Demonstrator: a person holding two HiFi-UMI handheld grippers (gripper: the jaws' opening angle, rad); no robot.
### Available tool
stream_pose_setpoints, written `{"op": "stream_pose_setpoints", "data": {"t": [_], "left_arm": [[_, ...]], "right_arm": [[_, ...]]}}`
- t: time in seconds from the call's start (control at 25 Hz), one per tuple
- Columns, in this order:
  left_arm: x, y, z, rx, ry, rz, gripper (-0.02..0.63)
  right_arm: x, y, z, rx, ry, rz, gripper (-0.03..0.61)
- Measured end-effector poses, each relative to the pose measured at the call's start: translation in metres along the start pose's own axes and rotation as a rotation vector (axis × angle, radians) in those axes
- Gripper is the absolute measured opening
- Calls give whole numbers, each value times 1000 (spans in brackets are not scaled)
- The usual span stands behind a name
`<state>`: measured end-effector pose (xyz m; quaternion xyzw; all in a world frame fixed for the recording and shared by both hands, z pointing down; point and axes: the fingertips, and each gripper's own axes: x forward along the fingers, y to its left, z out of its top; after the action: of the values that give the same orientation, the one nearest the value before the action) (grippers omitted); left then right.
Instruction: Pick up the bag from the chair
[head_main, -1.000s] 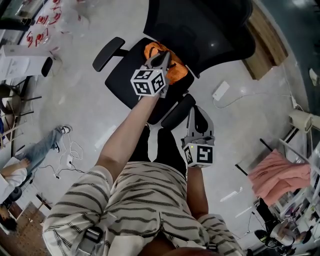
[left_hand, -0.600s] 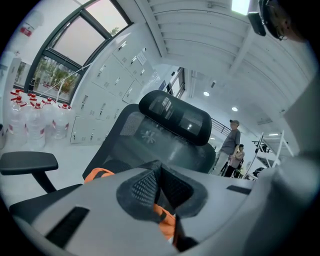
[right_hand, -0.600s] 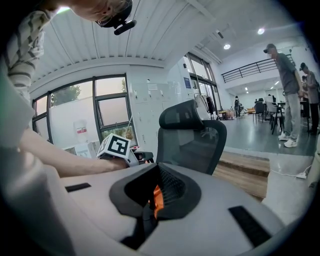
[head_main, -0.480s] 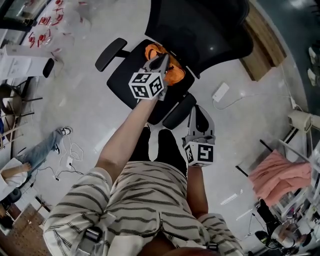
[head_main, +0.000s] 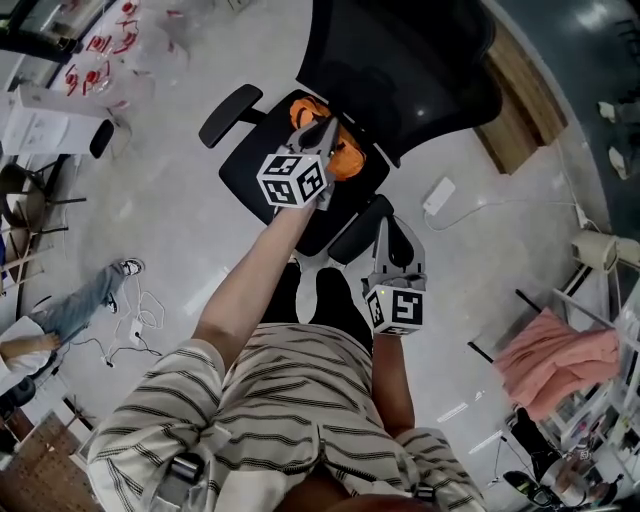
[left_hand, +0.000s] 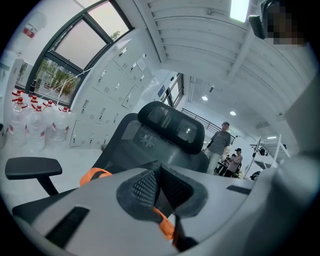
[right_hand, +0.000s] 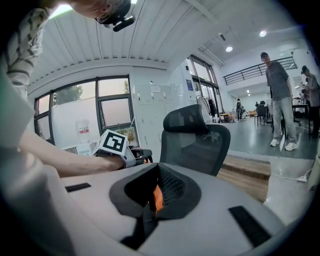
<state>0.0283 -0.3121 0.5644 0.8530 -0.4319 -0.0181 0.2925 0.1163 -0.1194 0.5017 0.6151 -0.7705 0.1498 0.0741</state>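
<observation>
An orange bag (head_main: 346, 159) lies on the seat of a black office chair (head_main: 252, 168). My left gripper (head_main: 324, 126) hangs right over the bag with its jaws together and nothing visible between them. In the left gripper view the jaws of this gripper (left_hand: 157, 172) meet, and an orange bag handle (left_hand: 94, 174) curls on the seat just beyond their left side, before the backrest (left_hand: 170, 125). My right gripper (head_main: 390, 226) is held back by the chair's near armrest, shut and empty. In its own view the right gripper (right_hand: 159, 172) points at the chair (right_hand: 192, 135).
A white power strip (head_main: 439, 194) and its cable lie on the floor right of the chair. A wooden platform (head_main: 525, 90) is behind it, and pink cloth (head_main: 555, 355) hangs at the right. A person (head_main: 70, 310) sits on the floor at left. People (right_hand: 277, 95) stand farther off.
The head view has shifted slightly. The left gripper stays over the orange bag with jaws together, and the right gripper holds its place beside the armrest.
</observation>
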Motion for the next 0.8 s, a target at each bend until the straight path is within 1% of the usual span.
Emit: {"op": "stream_pose_setpoints", "data": {"t": [0.44, 0.68, 0.8], "left_arm": [[-26, -8, 11, 3, -16, -11, 23], [-39, -14, 9, 42, -3, -11, 23], [-49, -15, 16, 45, -8, -8, 23]], "right_arm": [[-7, 14, 8, -21, -24, 11, 12], [-8, 21, 14, -32, -36, 18, 12], [-7, 27, 20, -37, -44, 21, 12]]}}
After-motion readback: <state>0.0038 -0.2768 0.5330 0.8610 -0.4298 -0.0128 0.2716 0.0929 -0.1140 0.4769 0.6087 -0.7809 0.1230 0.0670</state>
